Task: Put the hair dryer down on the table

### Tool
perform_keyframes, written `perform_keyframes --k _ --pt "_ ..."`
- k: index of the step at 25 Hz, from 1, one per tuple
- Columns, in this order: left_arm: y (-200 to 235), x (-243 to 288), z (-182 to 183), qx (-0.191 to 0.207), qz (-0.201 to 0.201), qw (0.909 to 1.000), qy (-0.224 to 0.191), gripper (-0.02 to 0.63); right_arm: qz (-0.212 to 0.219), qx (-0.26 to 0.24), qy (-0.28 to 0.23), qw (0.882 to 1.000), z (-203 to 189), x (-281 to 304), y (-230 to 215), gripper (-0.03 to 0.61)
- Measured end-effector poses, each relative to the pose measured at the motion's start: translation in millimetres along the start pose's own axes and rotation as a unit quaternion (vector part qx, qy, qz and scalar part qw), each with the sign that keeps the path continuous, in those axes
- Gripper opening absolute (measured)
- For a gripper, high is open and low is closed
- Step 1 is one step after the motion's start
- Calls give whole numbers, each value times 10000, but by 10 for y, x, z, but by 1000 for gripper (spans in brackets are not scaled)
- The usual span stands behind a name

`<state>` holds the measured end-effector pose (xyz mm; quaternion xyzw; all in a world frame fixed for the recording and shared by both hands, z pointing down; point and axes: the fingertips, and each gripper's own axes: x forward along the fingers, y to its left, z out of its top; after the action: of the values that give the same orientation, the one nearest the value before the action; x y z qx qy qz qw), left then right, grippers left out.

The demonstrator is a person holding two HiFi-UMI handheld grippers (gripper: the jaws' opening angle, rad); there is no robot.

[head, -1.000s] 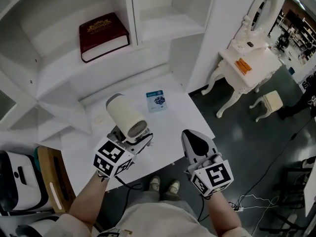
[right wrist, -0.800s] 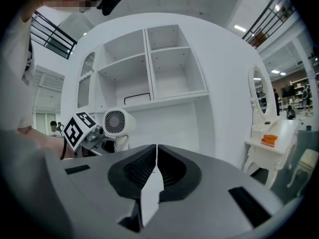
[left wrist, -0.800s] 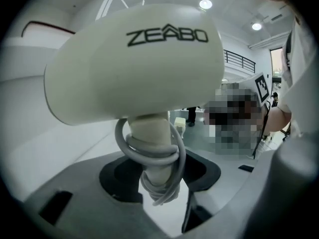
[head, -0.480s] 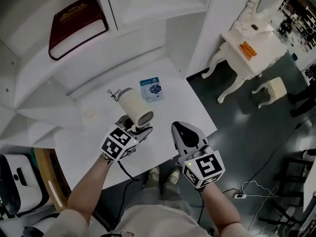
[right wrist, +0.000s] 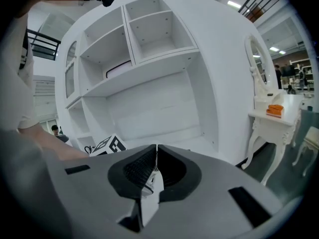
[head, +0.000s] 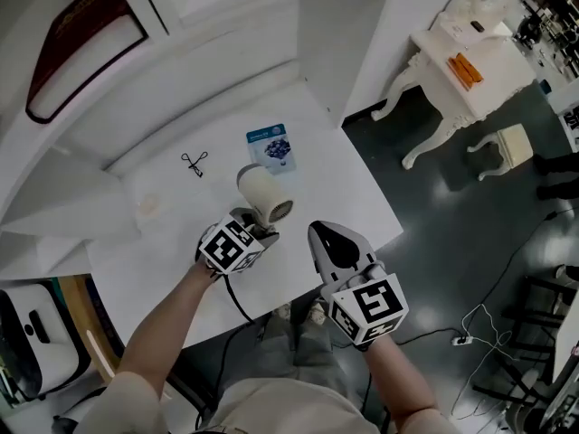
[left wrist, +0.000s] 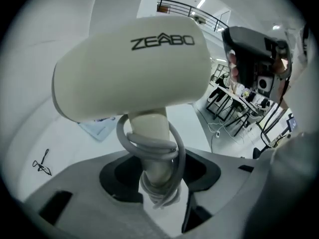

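Note:
A cream hair dryer point(head: 263, 194) with its cord wound round the handle is held over the white table point(head: 339, 183). My left gripper point(head: 256, 229) is shut on that handle. In the left gripper view the dryer's body point(left wrist: 129, 66) fills the top, and the handle sits between the jaws of the left gripper point(left wrist: 155, 176). The table shows below it; whether the dryer touches it I cannot tell. My right gripper point(head: 336, 235) hangs over the table's front edge, shut and empty. Its jaws meet in the right gripper view point(right wrist: 155, 151).
A blue card point(head: 270, 146) and a small black clip point(head: 193, 162) lie on the table behind the dryer. White shelves rise at the back, with a dark red book point(head: 77, 48) on one. A white dressing table point(head: 457, 66) and stool point(head: 511, 143) stand at the right.
My left gripper has carried the hair dryer forward and down towards the table, with the barrel tilted further away from me. The right gripper has hardly moved and stays shut.

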<state>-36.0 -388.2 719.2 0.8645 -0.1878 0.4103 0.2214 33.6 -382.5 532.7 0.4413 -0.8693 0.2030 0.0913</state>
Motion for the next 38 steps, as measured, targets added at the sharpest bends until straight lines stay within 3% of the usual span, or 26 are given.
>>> perform_keyframes --k 7,11,24,30,34,38 --pt "17 424 -260 -185 -475 9956 786 216 -152 349 146 9992 -240 83 -219 21" --pt "-9 534 -404 72 -529 9885 1414 215 -216 530 228 9981 -360 67 -276 21" --pt "-16 759 -562 369 -450 9752 2135 212 -301 689 195 9970 -453 -17 -275 21" --pt "3 730 -577 278 -357 9743 2208 215 -329 706 284 9966 -511 -84 -220 21" --pt "41 740 -539 339 -140 9803 1940 221 -374 688 435 9960 -583 -141 -221 21" --pt "28 706 -545 413 91 9826 1806 272 -373 684 499 9957 -615 -218 -191 21"
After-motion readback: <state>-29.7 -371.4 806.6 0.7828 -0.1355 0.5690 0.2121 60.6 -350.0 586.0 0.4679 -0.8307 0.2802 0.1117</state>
